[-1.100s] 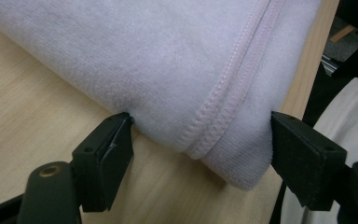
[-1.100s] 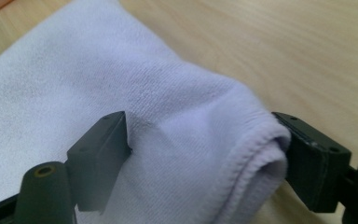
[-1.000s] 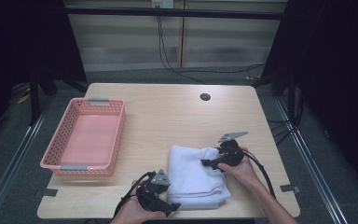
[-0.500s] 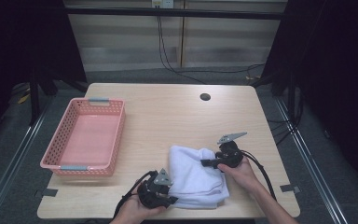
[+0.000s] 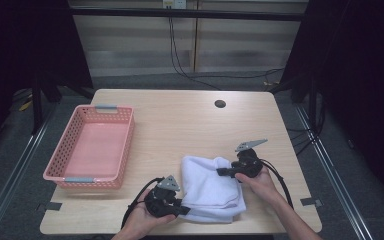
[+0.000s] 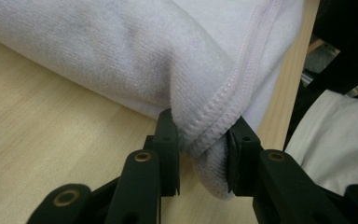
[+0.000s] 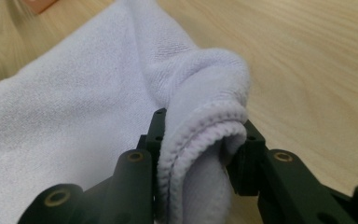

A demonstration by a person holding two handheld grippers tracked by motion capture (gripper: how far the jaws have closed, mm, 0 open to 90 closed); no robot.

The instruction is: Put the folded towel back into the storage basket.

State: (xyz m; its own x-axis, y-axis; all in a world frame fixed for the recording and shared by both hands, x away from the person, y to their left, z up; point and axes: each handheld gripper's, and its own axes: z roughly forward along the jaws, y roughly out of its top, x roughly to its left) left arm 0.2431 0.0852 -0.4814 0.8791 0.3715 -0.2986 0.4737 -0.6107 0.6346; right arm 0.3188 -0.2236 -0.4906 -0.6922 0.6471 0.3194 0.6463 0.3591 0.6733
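A white towel (image 5: 211, 189) lies folded and a little rumpled on the near right part of the wooden table (image 5: 180, 125), its near edge close to the table's near rim. Its far right corner bunches up into a soft hump, and its near left corner is drawn toward the person.

The left gripper (image 5: 180, 210), held in the person's left hand (image 5: 140, 222) at the near edge, has its jaws on that near left corner. In the left gripper view the stitched hem of the towel (image 6: 205, 70) folds down between the two black jaws, and both pads press against the cloth, so the corner is pinched. The jaws have just been closing, with the towel between them.

The right gripper (image 5: 225, 172), held in the person's right hand (image 5: 260, 182), meets the towel's far right corner from the right side. In the right gripper view a doubled fold of hem on the towel (image 7: 98, 107) stands up between the jaws and both pads squeeze it. These jaws too have just been closing on the cloth. A grey three-cornered plate sits on top of each gripper, and a black cable trails from each toward the near edge.

Well apart to the left, a pink basket (image 5: 122, 145) stands on the table with nothing seen inside. Near the far edge, right of centre, a small dark round hole (image 5: 220, 104) marks the tabletop
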